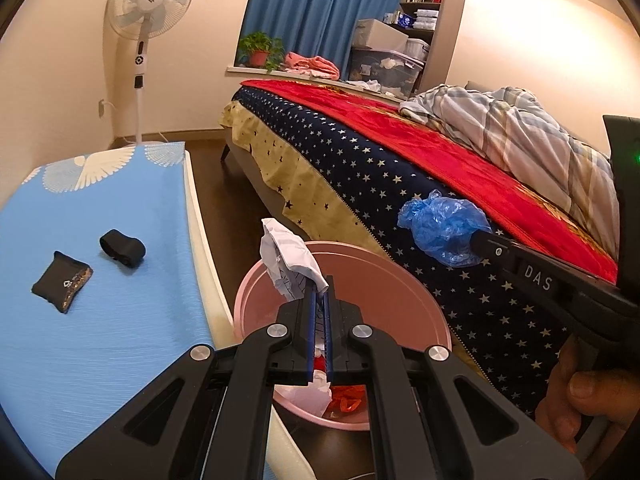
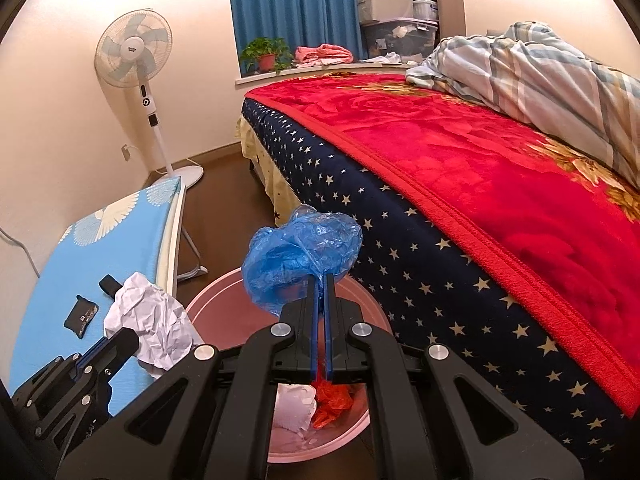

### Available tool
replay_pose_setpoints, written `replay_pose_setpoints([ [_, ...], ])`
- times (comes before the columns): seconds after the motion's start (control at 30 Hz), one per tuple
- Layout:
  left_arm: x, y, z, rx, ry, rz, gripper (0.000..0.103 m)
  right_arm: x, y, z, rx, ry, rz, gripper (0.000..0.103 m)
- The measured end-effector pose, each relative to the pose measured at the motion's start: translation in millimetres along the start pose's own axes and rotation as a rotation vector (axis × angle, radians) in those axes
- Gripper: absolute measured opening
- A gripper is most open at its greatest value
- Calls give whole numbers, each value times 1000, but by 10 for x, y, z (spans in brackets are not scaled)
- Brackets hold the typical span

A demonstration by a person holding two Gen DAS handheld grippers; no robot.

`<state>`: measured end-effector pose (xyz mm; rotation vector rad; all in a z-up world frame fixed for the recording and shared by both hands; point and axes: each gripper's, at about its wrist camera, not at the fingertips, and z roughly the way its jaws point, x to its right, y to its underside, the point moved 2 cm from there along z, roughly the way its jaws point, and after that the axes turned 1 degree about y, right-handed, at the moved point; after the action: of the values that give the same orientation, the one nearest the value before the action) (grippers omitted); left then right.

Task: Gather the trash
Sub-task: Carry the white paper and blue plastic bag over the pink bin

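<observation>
My left gripper (image 1: 320,286) is shut on a crumpled white paper (image 1: 286,258) and holds it above the pink bin (image 1: 400,280). In the right wrist view the same paper (image 2: 150,314) shows at the lower left, beside the bin's rim (image 2: 208,292). My right gripper (image 2: 322,278) is shut on a crumpled blue plastic bag (image 2: 300,254), also over the bin. That blue bag (image 1: 444,228) appears at the right of the left wrist view, at the tip of the right gripper. White and orange trash (image 2: 320,400) lies at the bin's bottom.
A bed (image 2: 460,200) with a red blanket and starred navy side stands right of the bin. At the left is a blue-covered board (image 1: 100,300) with two small black items (image 1: 120,246). A standing fan (image 1: 148,16) is at the far wall. A hand (image 1: 580,392) grips the right tool.
</observation>
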<state>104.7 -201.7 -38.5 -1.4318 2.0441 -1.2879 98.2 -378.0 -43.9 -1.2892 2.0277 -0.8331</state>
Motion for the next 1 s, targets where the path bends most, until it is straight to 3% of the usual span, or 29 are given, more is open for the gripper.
replay_pose_setpoints([
  [0.87,113,10,67,-14,32,-5,3,53,-14,-58,2,5,-6,3],
  [0.93,144,10,84,-25,35,9,3,49,-17,-58,-5,13,-9,8],
  [0.97,157,18,98,-34,28,18,8,60,-16,-52,-11,17,-5,22],
  [1.0,160,30,107,-42,17,24,20,77,-15,-59,-10,21,7,43],
])
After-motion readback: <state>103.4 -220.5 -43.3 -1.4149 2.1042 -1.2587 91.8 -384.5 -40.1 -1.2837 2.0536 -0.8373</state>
